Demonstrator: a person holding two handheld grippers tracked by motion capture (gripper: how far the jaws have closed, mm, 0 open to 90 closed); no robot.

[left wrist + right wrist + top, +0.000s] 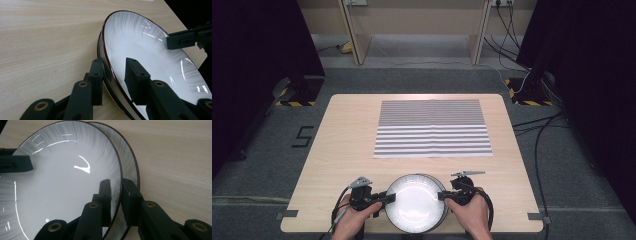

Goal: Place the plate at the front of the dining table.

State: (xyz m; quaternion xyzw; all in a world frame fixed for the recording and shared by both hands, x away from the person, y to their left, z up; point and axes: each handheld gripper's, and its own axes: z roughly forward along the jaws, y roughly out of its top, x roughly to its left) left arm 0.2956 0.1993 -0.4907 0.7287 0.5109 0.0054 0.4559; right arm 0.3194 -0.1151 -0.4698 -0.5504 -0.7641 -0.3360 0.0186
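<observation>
At table's [337, 150] near edge, gripped plates [416, 200]

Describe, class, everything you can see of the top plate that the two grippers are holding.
The top plate is round, white and glossy, likely ceramic, with fine grey streaks fanning inward from a thin dark rim. It sits on a second, similar plate at the near edge of the wooden table. The left gripper straddles its left rim and the right gripper its right rim, one jaw inside and one outside. Lights glint off it.
</observation>
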